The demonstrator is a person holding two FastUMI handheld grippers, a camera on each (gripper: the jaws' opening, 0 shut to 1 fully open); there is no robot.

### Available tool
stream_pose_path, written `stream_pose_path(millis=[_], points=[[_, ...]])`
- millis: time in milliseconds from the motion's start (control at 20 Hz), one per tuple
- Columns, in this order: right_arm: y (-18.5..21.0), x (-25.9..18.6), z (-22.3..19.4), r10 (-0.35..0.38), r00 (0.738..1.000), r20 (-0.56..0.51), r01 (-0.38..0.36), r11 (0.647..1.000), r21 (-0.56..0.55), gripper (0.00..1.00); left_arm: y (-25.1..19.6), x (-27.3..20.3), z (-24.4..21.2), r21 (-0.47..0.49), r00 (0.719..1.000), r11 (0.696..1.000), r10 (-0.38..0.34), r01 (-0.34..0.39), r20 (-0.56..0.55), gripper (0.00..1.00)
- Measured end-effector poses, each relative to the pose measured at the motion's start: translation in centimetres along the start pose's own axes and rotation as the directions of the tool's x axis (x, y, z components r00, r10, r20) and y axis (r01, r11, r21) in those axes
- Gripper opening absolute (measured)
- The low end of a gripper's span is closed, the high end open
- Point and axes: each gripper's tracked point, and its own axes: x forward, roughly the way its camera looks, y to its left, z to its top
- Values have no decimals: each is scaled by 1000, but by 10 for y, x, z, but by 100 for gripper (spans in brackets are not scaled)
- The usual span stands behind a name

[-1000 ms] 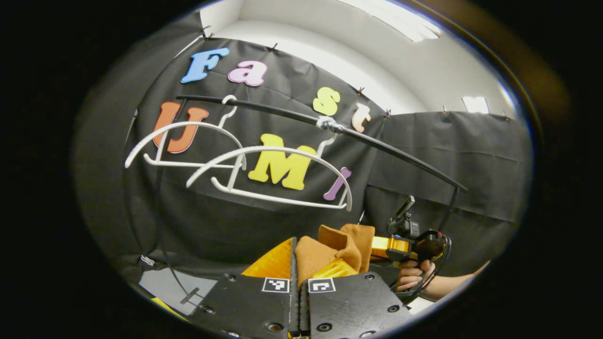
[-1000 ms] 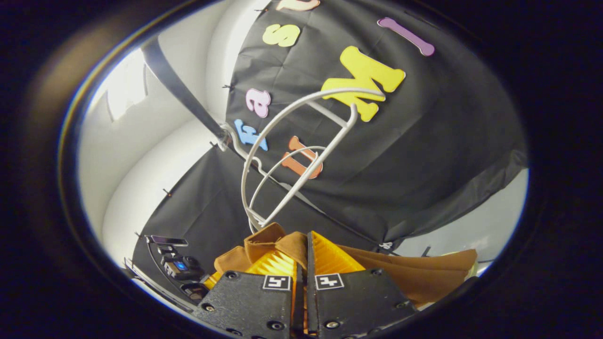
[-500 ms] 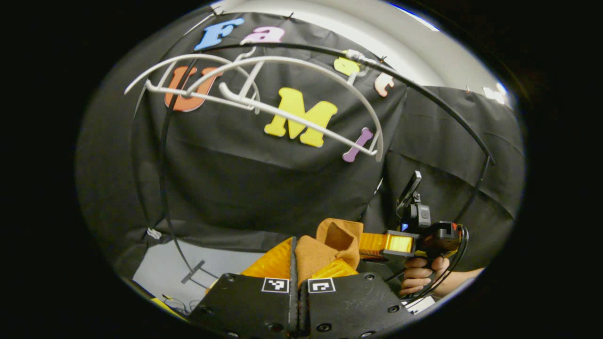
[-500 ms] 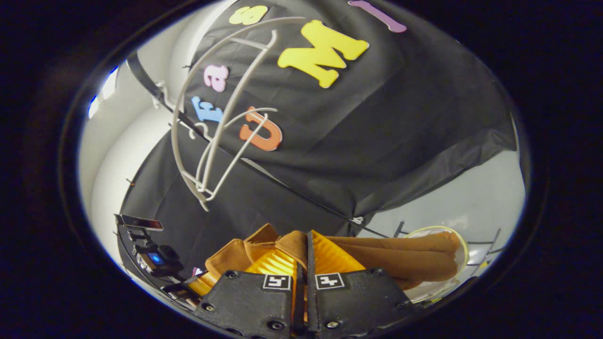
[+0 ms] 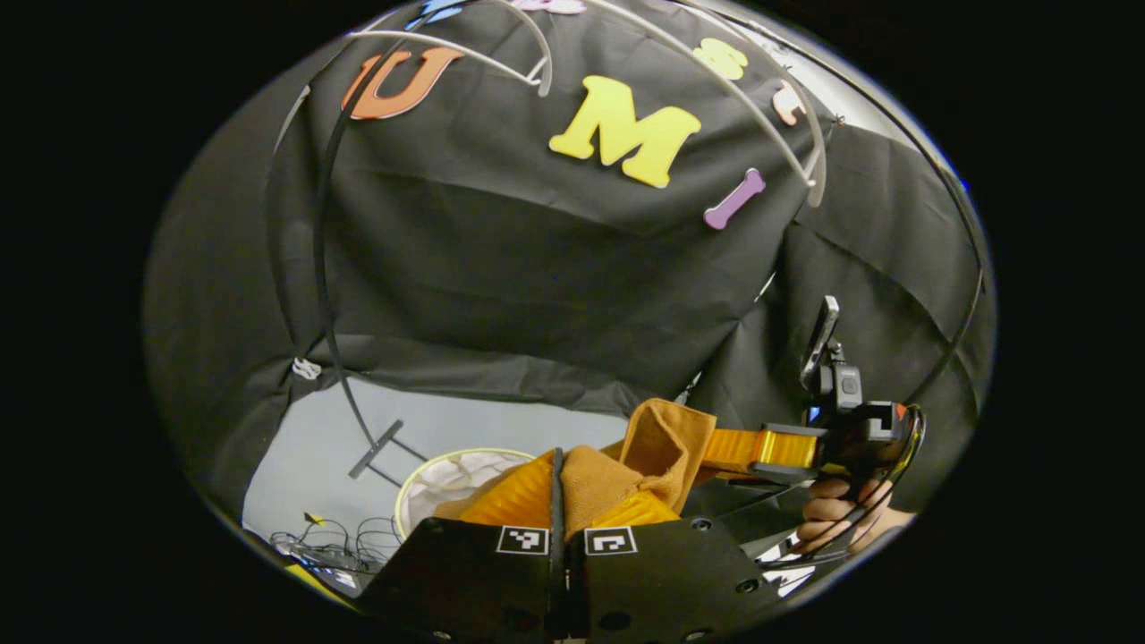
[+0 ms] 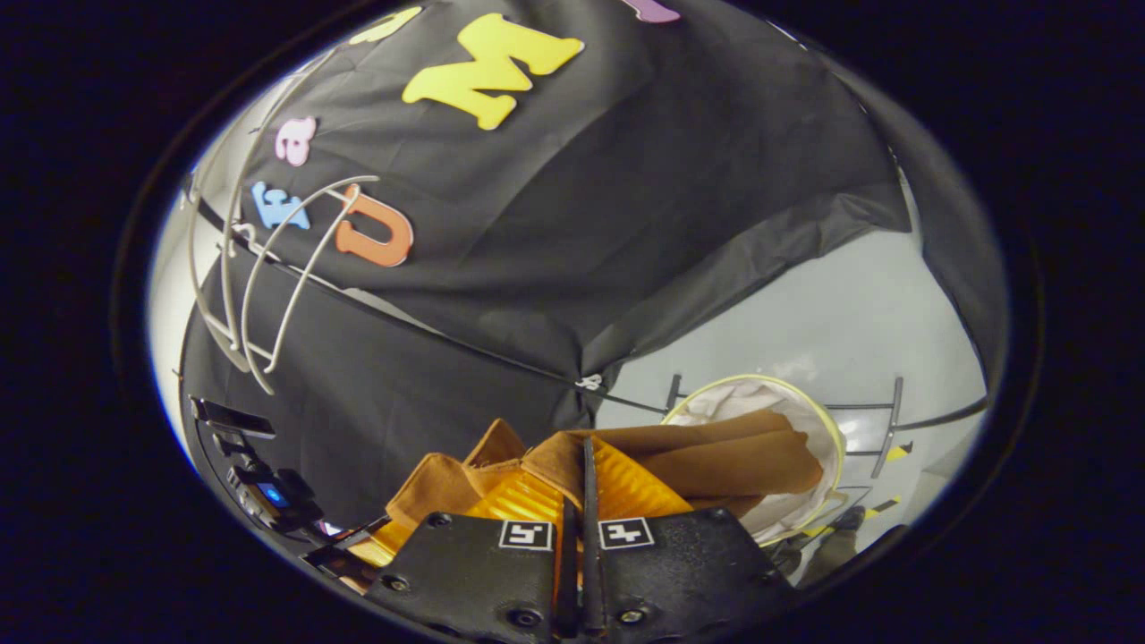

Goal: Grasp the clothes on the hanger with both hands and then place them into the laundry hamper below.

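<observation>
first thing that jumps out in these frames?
The brown garment, pinched between both grippers: the left gripper and the right gripper are each shut on a fold of it, at the bottom of their own views. In the right gripper view the cloth trails toward the white laundry hamper on the floor. Two bare white hangers hang on the black rail, upper left in that view.

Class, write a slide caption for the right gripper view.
Right gripper clamps a brown garment above the white hamper.
</observation>
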Motion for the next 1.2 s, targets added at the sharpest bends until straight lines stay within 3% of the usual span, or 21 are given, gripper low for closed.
stream_pose_path(millis=[400,450,500,700,850,900,950,1000,1050,1100,1150,1200], points=[[-60,29,2,-189,982,-28,190,980,51,6,15,31,-29,-25,985,997,69,-73,-156,1],[-71,31,-4,-215,976,-33,217,975,55,6,18,33,-34,-25,979,995,88,-94,-182,7],[-79,35,-8,-242,969,-45,244,968,58,6,21,37,-39,-25,972,993,105,-113,-210,2],[-107,42,-26,-339,935,-102,346,936,58,6,38,41,-60,5,923,982,179,-189,-342,2],[-111,47,-30,-382,916,-126,390,920,44,6,41,38,-63,11,901,980,186,-198,-393,4],[-108,48,-27,-376,920,-113,383,922,46,6,45,40,-67,8,895,978,192,-206,-402,12],[-103,48,-22,-366,925,-100,373,926,61,7,46,41,-69,-2,894,978,188,-207,-407,7],[-97,48,-17,-349,933,-87,355,932,73,11,47,41,-67,-20,895,978,180,-206,-407,10],[-95,46,-15,-344,936,-79,349,934,79,13,46,41,-64,-45,899,979,162,-197,-406,23],[-92,43,-14,-345,936,-70,350,933,79,18,44,43,-62,-59,904,980,149,-188,-402,10],[-92,40,-15,-352,934,-61,356,931,79,21,45,44,-60,-58,905,980,151,-189,-399,39],[-90,38,-14,-357,933,-53,360,929,80,25,46,43,-59,-52,905,981,151,-187,-397,36]])
